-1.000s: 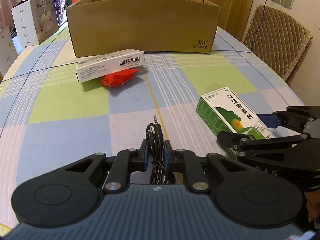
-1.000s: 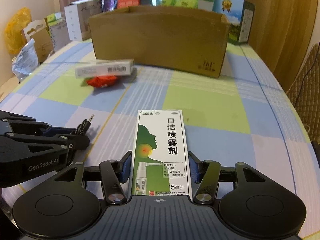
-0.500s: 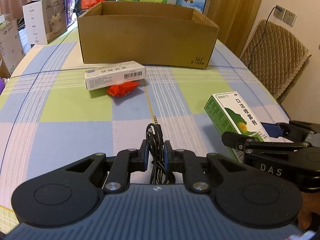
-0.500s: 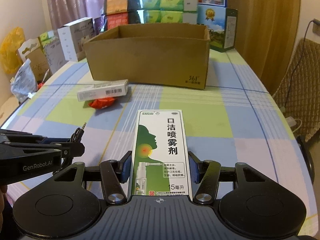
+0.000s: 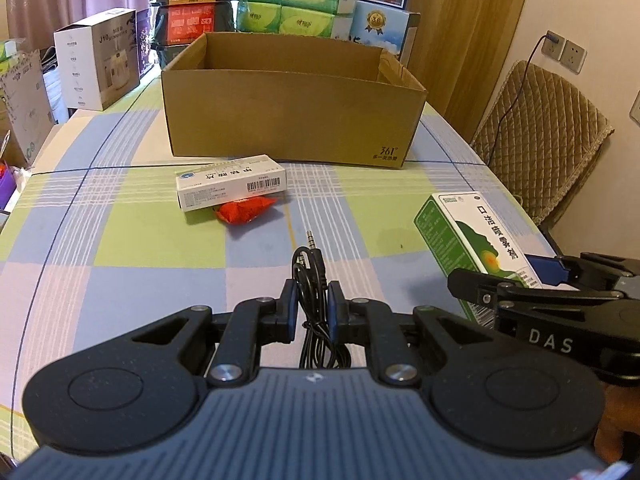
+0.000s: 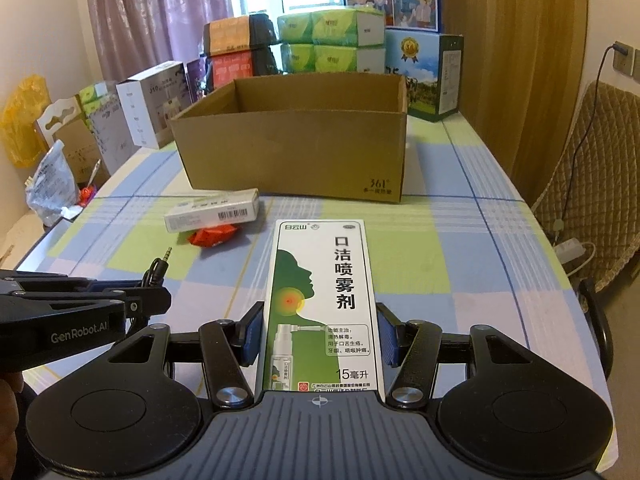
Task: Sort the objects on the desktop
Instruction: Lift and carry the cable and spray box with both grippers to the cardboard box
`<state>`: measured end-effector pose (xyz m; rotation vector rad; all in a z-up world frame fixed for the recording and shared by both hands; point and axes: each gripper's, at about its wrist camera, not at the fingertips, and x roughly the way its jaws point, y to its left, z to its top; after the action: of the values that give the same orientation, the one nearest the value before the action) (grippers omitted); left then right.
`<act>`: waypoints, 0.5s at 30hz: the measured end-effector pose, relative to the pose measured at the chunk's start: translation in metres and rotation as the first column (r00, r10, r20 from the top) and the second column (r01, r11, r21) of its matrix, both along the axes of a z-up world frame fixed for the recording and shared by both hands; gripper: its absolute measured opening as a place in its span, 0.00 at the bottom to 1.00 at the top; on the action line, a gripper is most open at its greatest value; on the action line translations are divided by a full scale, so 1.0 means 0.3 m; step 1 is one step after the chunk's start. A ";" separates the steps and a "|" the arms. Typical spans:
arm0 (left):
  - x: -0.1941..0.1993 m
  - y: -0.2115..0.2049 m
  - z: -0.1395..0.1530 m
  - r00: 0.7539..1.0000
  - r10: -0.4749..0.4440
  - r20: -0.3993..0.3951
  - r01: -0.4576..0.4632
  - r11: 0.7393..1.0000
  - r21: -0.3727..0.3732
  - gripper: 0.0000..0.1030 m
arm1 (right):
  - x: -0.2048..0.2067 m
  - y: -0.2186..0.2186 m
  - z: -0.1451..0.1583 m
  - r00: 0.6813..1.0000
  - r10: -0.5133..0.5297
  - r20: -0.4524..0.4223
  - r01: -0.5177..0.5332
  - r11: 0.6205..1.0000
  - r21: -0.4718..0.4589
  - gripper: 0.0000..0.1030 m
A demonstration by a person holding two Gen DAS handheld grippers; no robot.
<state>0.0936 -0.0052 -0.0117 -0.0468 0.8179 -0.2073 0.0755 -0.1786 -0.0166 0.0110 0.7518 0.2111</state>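
My left gripper [image 5: 313, 303] is shut on a coiled black audio cable [image 5: 310, 276], its jack plug pointing forward above the checked tablecloth. My right gripper [image 6: 320, 330] is shut on a green and white spray box [image 6: 323, 304], held flat and lifted off the table; the same spray box [image 5: 466, 236] shows at the right of the left wrist view. An open brown cardboard box [image 5: 292, 108] stands ahead at the far end, its inside mostly hidden. In front of it lie a white medicine box [image 5: 231, 182] and a red packet [image 5: 244, 210] tucked under its edge.
Stacked tissue packs [image 6: 332, 40], cartons and a white product box [image 5: 98, 58] crowd the far end of the table [image 5: 120, 280]. A quilted chair [image 5: 548, 136] stands to the right. A plastic bag [image 6: 50, 188] and clutter sit off the left edge.
Both grippers have risen with their loads, so the cardboard box's open top now shows. The white medicine box and red packet have stayed put.
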 end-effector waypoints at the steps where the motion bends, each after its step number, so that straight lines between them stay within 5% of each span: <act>1: -0.001 0.002 0.004 1.000 0.001 0.002 -0.001 1.000 0.000 0.11 | 0.000 -0.001 0.004 1.000 0.000 0.002 0.000 1.000 0.002 0.51; 15: 0.035 0.020 0.085 0.999 0.001 0.041 0.000 1.000 -0.016 0.11 | 0.020 0.003 0.073 0.999 0.008 0.048 -0.008 1.000 0.000 0.51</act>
<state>0.1040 0.0008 0.0137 -0.0572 0.7754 -0.2136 0.0815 -0.1775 0.0052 0.0032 0.7038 0.2182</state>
